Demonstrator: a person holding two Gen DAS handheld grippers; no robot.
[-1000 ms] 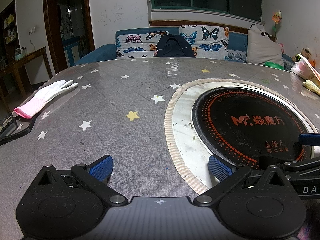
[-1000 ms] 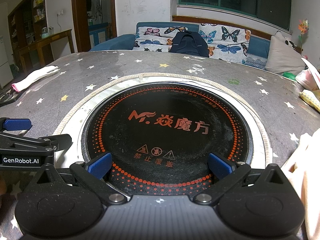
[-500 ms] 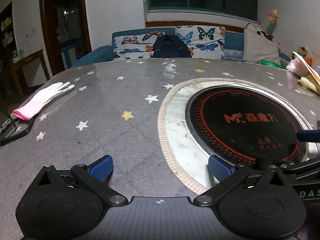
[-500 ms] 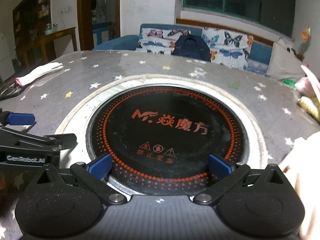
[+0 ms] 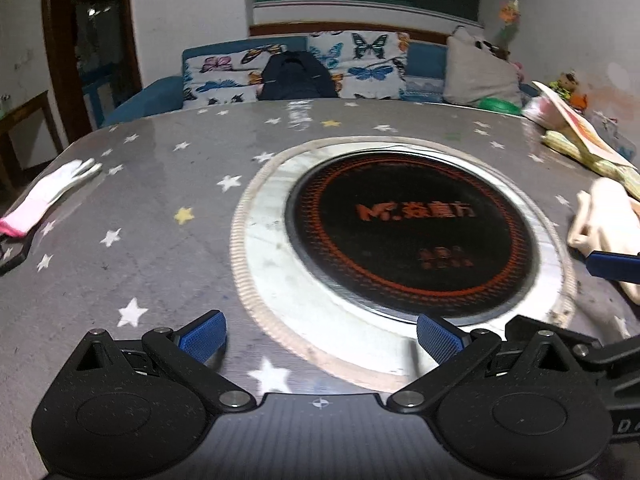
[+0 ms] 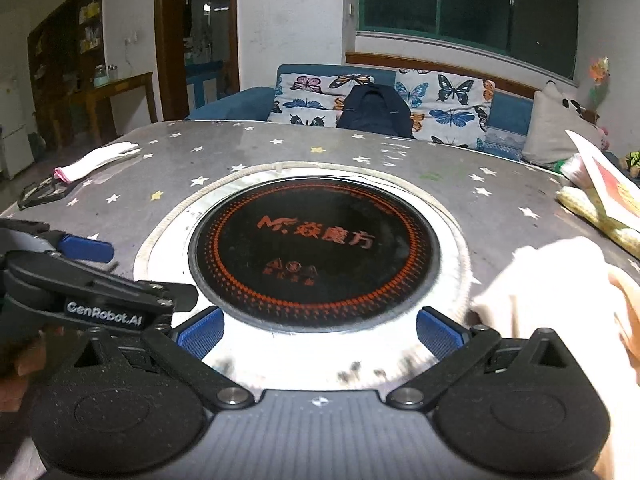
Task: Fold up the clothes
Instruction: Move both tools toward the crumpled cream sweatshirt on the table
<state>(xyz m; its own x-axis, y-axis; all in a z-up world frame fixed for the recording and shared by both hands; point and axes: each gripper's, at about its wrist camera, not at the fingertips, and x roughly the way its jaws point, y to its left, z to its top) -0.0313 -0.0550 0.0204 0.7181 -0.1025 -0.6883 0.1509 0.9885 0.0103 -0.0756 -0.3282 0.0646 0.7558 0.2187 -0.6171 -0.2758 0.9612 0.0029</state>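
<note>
Left tool (image 5: pixel 320 336) and right tool (image 6: pixel 320 330) both spread wide, holding nothing. Cream garment (image 6: pixel 552 292) lies bunched at the tabletop (image 5: pixel 160 240) right edge — beside the inset cooktop (image 6: pixel 316 248). Recommended: grip a hem edge — not the bunched middle.

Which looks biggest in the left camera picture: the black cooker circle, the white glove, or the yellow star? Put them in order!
1. Black cooker circle, by far the largest.
2. White glove, lying near the table's left edge.
3. Yellow star, the smallest.
The fisheye lens bends things near the edges, so the glove's size is a rough guess.
</note>
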